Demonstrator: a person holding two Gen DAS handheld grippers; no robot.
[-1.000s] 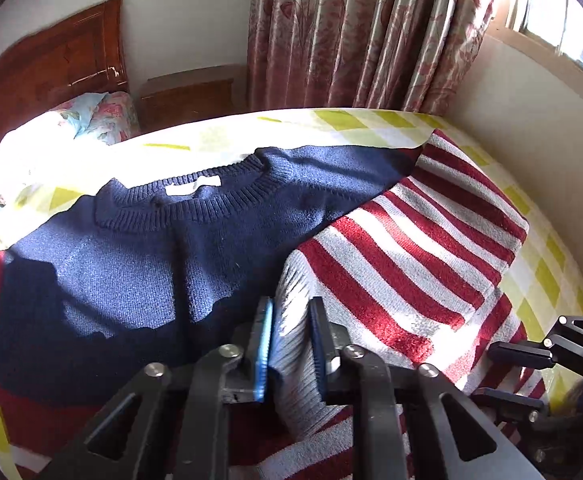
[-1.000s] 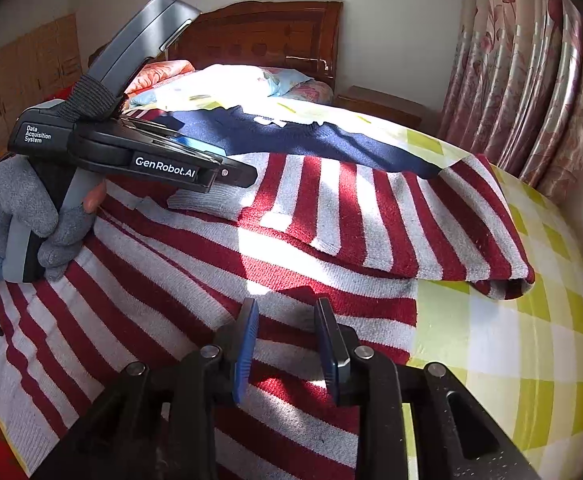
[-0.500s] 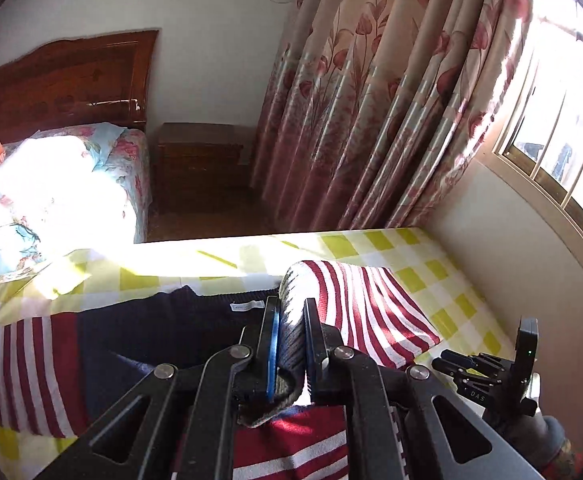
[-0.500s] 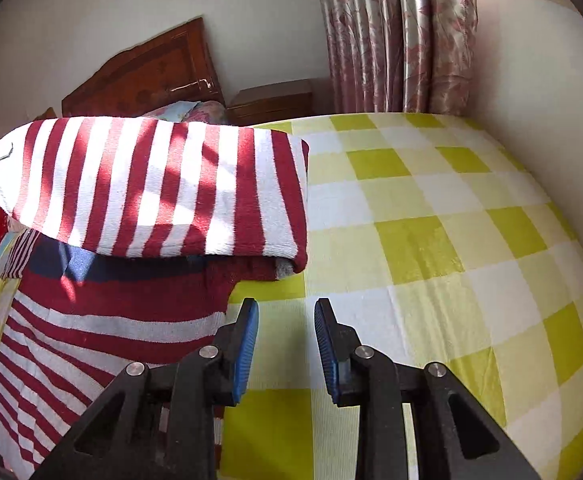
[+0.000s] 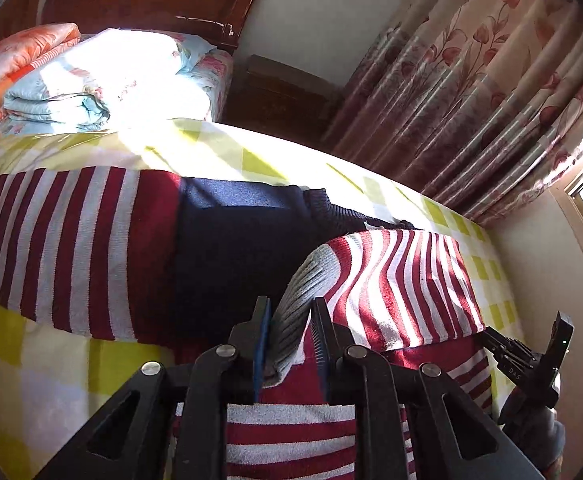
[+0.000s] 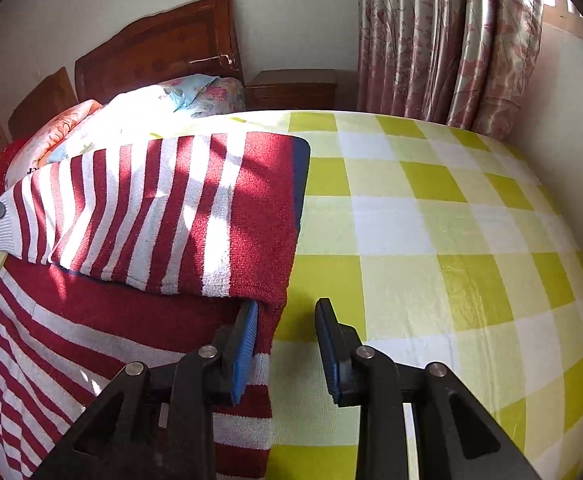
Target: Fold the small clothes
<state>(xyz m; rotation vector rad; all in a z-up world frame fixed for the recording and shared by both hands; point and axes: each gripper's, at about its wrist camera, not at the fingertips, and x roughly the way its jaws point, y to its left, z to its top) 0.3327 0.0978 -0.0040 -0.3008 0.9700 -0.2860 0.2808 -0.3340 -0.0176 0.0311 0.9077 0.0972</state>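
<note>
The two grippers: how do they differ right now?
The left gripper pinches the sweater's grey ribbed cuff between its blue pads; the right gripper is open and holds nothing. The left lifts the striped sleeve; the right hangs over the checked bedsheet. Both share black arms.

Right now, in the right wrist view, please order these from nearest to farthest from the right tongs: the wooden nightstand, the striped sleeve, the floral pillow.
1. Striped sleeve: just ahead-left of the right tongs, its corner at the left pad.
2. Floral pillow: farther back, left.
3. Wooden nightstand: at the wall, beyond the bed.
</note>
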